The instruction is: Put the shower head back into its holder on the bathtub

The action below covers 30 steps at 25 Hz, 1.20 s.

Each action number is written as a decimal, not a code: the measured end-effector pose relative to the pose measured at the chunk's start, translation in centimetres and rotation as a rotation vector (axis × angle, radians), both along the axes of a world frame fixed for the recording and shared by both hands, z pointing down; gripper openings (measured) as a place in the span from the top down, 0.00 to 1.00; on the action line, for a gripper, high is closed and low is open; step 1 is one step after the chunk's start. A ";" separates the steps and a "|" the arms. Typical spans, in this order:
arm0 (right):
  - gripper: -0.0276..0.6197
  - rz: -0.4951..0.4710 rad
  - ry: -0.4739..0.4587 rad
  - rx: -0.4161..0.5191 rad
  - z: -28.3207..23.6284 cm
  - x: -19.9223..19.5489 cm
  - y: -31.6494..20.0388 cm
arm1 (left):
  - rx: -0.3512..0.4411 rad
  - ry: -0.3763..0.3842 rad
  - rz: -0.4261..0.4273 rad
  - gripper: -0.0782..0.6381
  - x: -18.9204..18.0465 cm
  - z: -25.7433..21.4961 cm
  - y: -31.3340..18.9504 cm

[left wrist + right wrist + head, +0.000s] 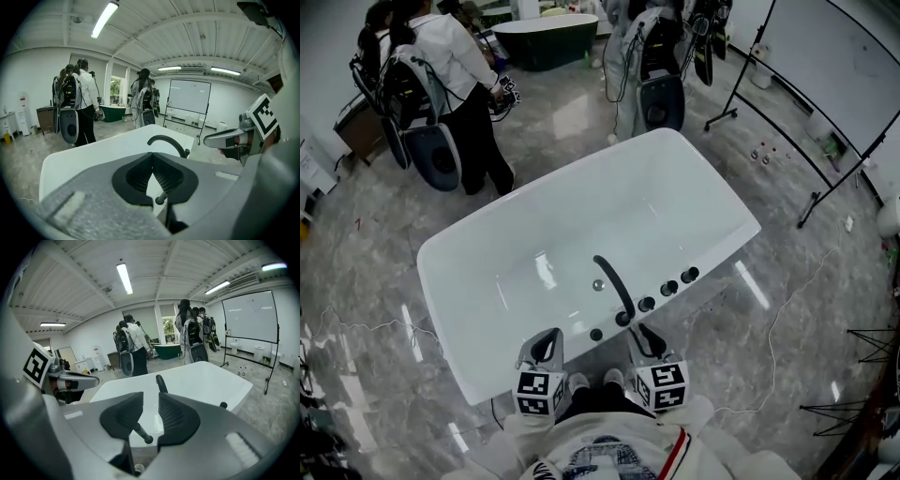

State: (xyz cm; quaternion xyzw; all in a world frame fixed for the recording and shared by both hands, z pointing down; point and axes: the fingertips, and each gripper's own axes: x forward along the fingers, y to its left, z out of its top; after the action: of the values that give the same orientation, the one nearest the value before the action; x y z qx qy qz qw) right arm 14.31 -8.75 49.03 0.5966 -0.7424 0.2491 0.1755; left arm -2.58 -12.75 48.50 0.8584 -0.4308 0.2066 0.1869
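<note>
The white bathtub [487, 281] lies across the middle of the head view. A black curved spout [614, 286] rises from its near rim, beside a row of black knobs [669, 288] and a small black fitting [596, 335]. I cannot tell which of these dark parts is the shower head or its holder. My left gripper [549, 336] hangs just before the near rim with its jaws shut and nothing between them [150, 157]. My right gripper [643, 332] is level with it, close to the spout's base. Its jaws stand apart and nothing is between them [151, 399].
People with backpack rigs [441, 84] stand on the marble floor beyond the tub's far left. A dark green tub [546, 37] is at the back. A whiteboard stand [806, 122] is at the right. Thin cables [787, 309] trail over the floor.
</note>
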 end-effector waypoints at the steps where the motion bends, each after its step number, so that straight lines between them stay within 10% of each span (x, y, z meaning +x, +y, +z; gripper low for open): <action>1: 0.80 0.003 -0.001 0.018 -0.8 0.5 -0.2 | 0.013 0.001 0.003 0.89 0.3 -0.6 -0.1; 19: 0.86 0.016 -0.007 0.247 -10.1 2.1 -4.1 | 0.213 -0.029 0.018 0.89 3.1 -10.9 -3.4; 30: 0.93 0.030 -0.039 0.242 -10.1 2.3 -2.7 | 0.188 -0.027 0.002 0.89 3.2 -10.8 -1.7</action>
State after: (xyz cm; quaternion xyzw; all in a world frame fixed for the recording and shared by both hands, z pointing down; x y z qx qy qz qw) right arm 16.61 -11.47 38.88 0.6197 -0.7613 0.1716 0.0840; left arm 0.59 -14.49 37.68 0.8697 -0.4499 0.1771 0.0994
